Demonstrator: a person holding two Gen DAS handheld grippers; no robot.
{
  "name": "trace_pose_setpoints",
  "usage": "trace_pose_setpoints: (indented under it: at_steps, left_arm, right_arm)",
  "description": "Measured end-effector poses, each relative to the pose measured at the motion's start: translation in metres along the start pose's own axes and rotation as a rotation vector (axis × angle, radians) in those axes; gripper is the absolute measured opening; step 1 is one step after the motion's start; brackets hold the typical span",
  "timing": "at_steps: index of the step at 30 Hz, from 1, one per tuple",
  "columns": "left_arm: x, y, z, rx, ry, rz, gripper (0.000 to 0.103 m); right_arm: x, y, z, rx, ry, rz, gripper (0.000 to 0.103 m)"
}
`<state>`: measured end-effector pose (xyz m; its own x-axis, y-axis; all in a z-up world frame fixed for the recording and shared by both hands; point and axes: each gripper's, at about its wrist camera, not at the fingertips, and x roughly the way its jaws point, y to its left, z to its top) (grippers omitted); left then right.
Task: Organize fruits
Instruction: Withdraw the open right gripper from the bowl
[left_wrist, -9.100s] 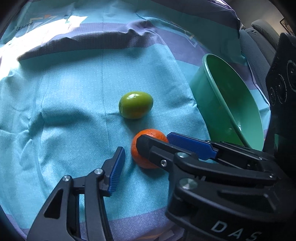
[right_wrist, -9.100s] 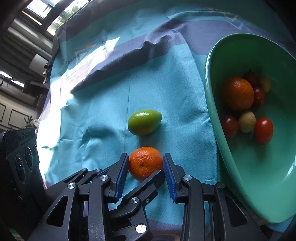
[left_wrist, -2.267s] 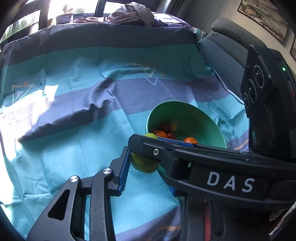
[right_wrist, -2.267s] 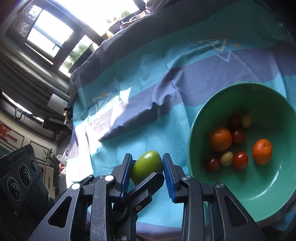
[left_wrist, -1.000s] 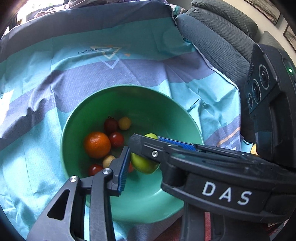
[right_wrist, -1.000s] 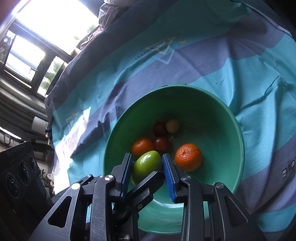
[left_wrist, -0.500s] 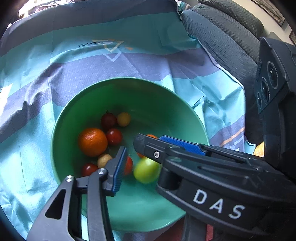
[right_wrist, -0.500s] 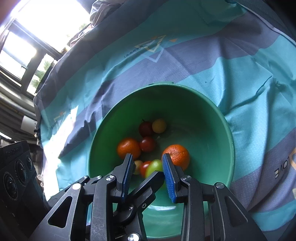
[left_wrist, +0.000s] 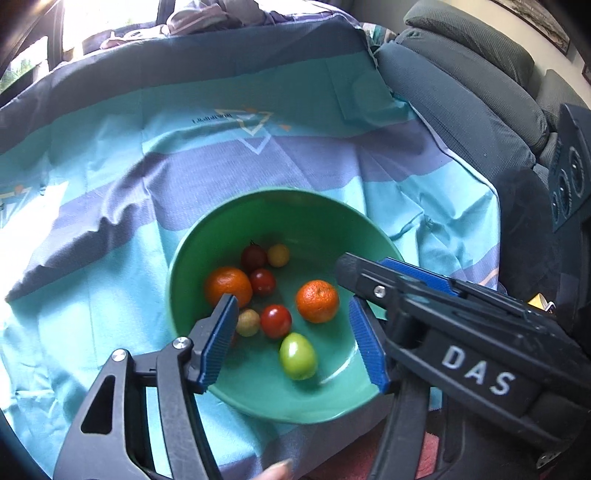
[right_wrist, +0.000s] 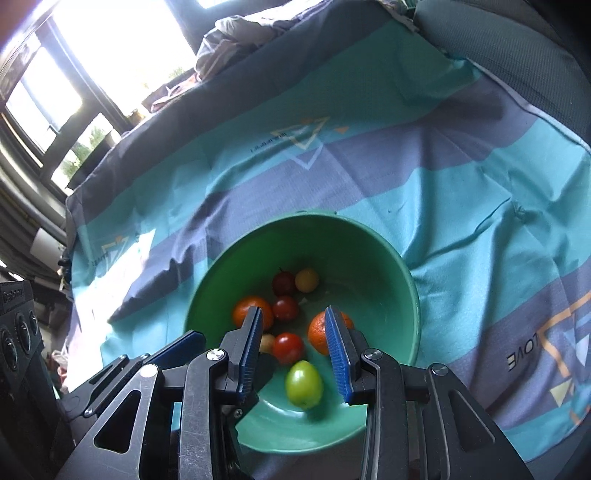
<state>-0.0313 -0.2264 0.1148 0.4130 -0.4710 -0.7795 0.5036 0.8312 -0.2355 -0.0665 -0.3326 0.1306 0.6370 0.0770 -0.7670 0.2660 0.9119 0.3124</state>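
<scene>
The green fruit (right_wrist: 303, 384) now lies loose on the floor of the green bowl (right_wrist: 402, 280), directly below the gap of the right tongs (right_wrist: 295, 352), while a second ago it was still held between their blue pads. The right tongs are released now, with the two pads standing well apart and nothing between them. The left tongs (left_wrist: 293, 341) are also spread wide and empty above the same bowl, and in the left view the green fruit (left_wrist: 297, 355) sits just under them, near the front wall of the bowl (left_wrist: 192, 236). Ahead of the green fruit, further from the tongs, I can see a red tomato (left_wrist: 275, 321) almost touching it, one orange (left_wrist: 317, 301) toward the right pad, a second orange (left_wrist: 228, 286) partly behind the left pad, and some smaller tomatoes behind these. The striped cloth (left_wrist: 110, 177) around the bowl, which covers the bench, shows no fruit on it in either view. So I judge that this drop was the last one and the collecting is finished, or very near to finished; what remains is probably only to draw both tongs back without knocking the rim.
</scene>
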Motion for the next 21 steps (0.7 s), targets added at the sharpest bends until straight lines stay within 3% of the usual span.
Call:
trace_pose_setpoints:
  at_steps: [3,10,21]
  left_arm:
    - [-0.002,0.003,-0.001,-0.008,-0.007,0.059,0.062]
    - [-0.006,0.009,-0.002,-0.018,-0.016,0.071,0.062]
    - [-0.009,0.015,-0.006,-0.042,-0.015,0.062,0.062]
  right_arm:
    - [-0.007,0.003,0.0,-0.014,-0.021,0.003,0.038]
    - [-0.009,0.004,0.0,-0.013,-0.042,-0.062,0.04]
    - [-0.009,0.007,0.0,-0.026,-0.048,-0.073,0.04]
